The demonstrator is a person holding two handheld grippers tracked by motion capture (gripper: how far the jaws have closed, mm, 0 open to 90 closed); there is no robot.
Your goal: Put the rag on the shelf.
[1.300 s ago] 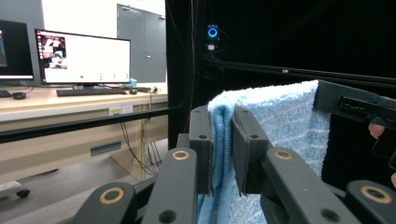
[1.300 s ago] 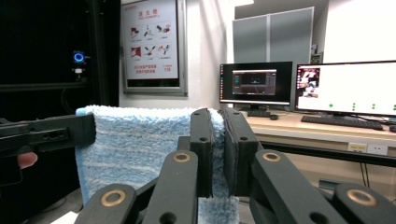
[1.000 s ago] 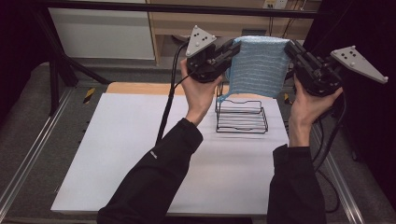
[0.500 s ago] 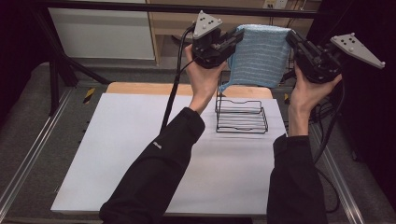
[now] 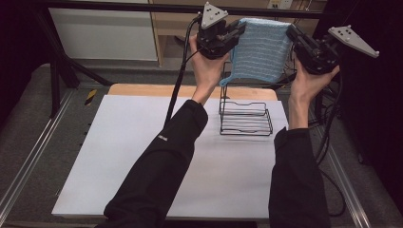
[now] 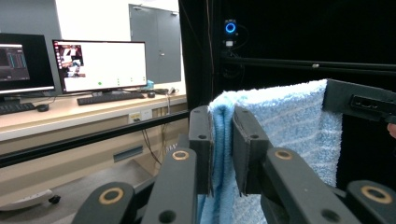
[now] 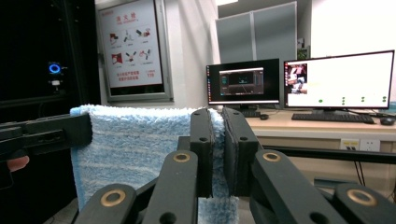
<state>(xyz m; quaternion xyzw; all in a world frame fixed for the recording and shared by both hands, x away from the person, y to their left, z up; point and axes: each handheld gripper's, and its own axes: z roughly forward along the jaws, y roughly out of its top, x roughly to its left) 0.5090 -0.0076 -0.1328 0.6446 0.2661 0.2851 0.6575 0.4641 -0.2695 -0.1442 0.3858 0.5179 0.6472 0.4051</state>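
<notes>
Towel (image 5: 260, 50) hanging upright, top edge level, corners pinched by both hand-held grippers.

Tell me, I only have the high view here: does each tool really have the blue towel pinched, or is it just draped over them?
Observer: Pinched. In the left gripper view, the left tool is shut on the blue towel.
Operator: And the other one?
Observer: The right gripper view shows the right tool shut on the towel's top edge.
Operator: What's in front of that tool?
Observer: Two lit monitors on a desk.
</notes>
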